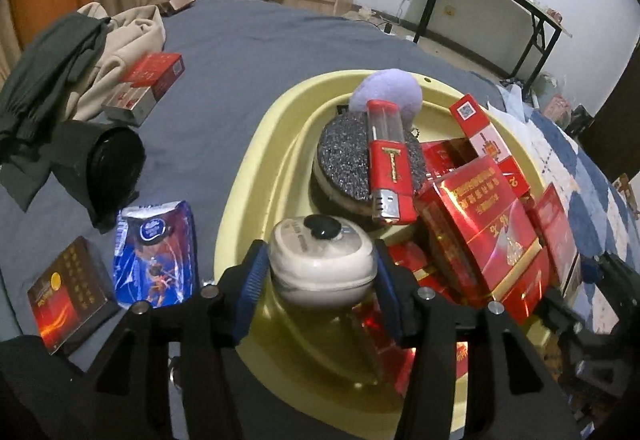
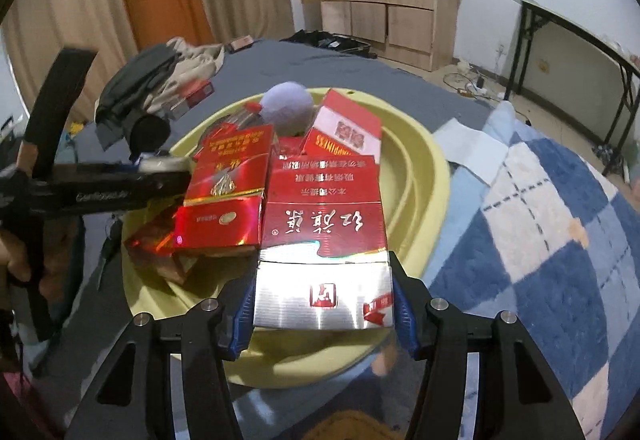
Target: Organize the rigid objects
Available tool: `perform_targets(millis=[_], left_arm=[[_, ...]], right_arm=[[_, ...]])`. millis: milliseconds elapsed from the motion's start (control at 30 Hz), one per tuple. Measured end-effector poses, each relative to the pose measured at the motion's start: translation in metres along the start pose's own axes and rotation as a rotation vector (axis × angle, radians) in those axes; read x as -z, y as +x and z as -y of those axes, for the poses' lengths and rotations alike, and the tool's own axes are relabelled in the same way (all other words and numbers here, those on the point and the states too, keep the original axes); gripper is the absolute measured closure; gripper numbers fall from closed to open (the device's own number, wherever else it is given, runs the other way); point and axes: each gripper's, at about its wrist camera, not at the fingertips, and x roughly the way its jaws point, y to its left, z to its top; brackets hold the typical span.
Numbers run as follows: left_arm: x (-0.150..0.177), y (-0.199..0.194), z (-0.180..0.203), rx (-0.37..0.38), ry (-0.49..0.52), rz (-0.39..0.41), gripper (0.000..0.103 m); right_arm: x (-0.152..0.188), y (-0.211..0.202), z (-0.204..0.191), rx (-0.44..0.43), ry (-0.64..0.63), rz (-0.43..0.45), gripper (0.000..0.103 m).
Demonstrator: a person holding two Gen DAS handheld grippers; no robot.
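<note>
My left gripper [image 1: 322, 272] is shut on a round white case with a black knob [image 1: 322, 256], held over the near rim of the yellow basin [image 1: 256, 160]. The basin holds a red lighter [image 1: 388, 168] on a glittery round box [image 1: 344, 164], a lilac pompom [image 1: 388, 92] and several red cigarette boxes [image 1: 488, 224]. My right gripper [image 2: 322, 300] is shut on a red and silver cigarette box [image 2: 322, 252], held over the basin [image 2: 420, 176] beside other red boxes [image 2: 228, 192]. The left gripper's body [image 2: 100, 188] shows at the left of the right wrist view.
On the grey bed lie a red and silver box [image 1: 148, 84], a black cylinder [image 1: 108, 164], a blue packet [image 1: 156, 244], a dark box [image 1: 68, 292] and heaped clothes [image 1: 72, 56]. A blue checked blanket [image 2: 540, 232] lies to the right. A folding table [image 1: 500, 8] stands beyond.
</note>
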Motion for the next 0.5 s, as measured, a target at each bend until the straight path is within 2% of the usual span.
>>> perform_targets(millis=[100,133,200,267,433,500], left_arm=[[-0.001,0.000,-0.002,0.006,-0.013,0.004,0.044],[-0.002,-0.002,-0.003,0.002,-0.016,0.010,0.036],[-0.001,-0.012,-0.004,0.014,-0.030,0.051,0.026],[-0.003,-0.022,-0.002,0.003,-0.040,0.088,0.009],[-0.021,-0.050,0.022,-0.006,-0.037,0.122,0.005],[-0.028,-0.071,0.045,-0.013,-0.007,0.173,0.001]], right_arm=[[0.004,0.004,-0.005,0.009,-0.028,0.006,0.043],[0.006,0.003,-0.005,0.001,-0.027,0.013,0.039],[0.007,0.001,-0.005,-0.027,-0.025,0.024,0.027],[0.009,-0.005,-0.007,-0.028,-0.035,0.042,0.006],[0.017,-0.029,-0.001,-0.040,-0.028,0.078,0.000],[0.021,-0.047,0.010,-0.041,-0.001,0.111,0.000]])
